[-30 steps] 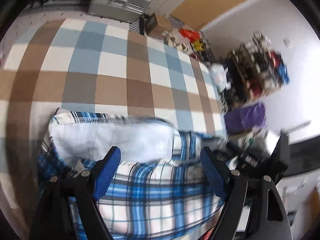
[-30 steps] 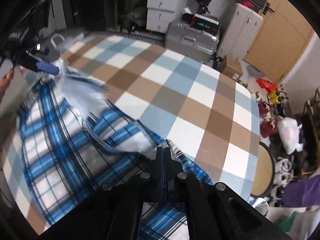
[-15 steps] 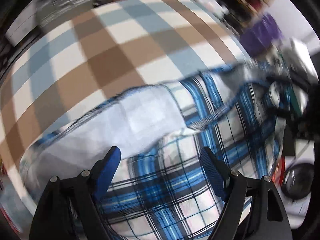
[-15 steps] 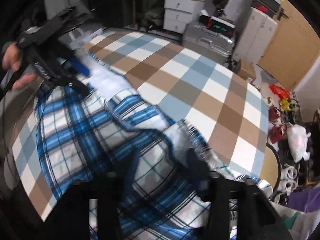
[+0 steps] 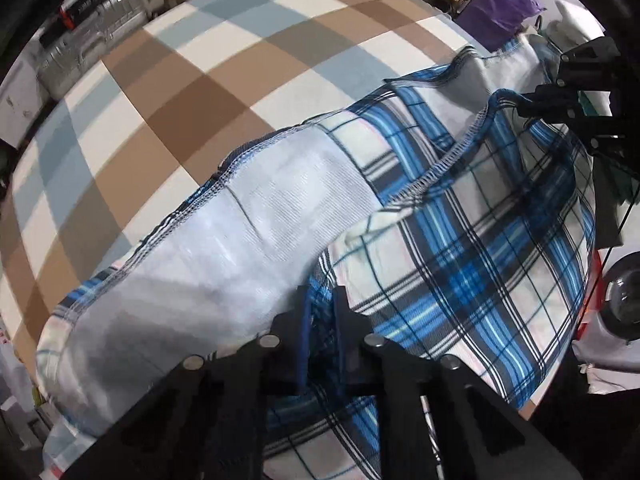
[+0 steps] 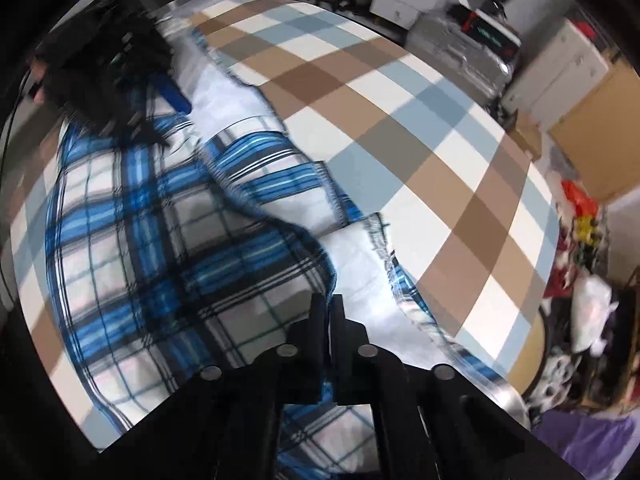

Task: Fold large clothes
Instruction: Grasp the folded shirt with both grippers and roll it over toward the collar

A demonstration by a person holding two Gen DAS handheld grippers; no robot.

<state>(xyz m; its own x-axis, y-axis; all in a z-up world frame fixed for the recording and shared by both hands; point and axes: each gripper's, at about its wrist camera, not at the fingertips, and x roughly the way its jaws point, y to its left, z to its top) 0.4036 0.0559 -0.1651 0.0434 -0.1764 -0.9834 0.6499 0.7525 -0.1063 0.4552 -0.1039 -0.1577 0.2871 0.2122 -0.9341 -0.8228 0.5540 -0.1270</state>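
Plaid shirt (image 5: 460,248), blue and white, lies spread over the near part of a checked bedcover (image 5: 208,80), with its pale inner side turned up along the edge toward the bed's middle. The left claw (image 5: 320,308) points down at the seam where that pale lining meets the plaid, and its jaws have just been closing; cloth sits pinched between them, so it grasps the shirt. The right claw (image 6: 327,312) stands further along the same turned-back edge, near the serged hem, and its jaws too have just been closing, now clenched on a fold of the fabric. In the right wrist view the left claw shows as a dark blurred shape at the shirt's far end.

The cloth looks thin, soft and light, so it will sag between two holds and slide easily over the bedcover. Stitched hems and seams are the firmest places to grip, since a bare single layer may slip out. Both holds should probably lift together, keeping the edge taut, or the fold will go crooked.
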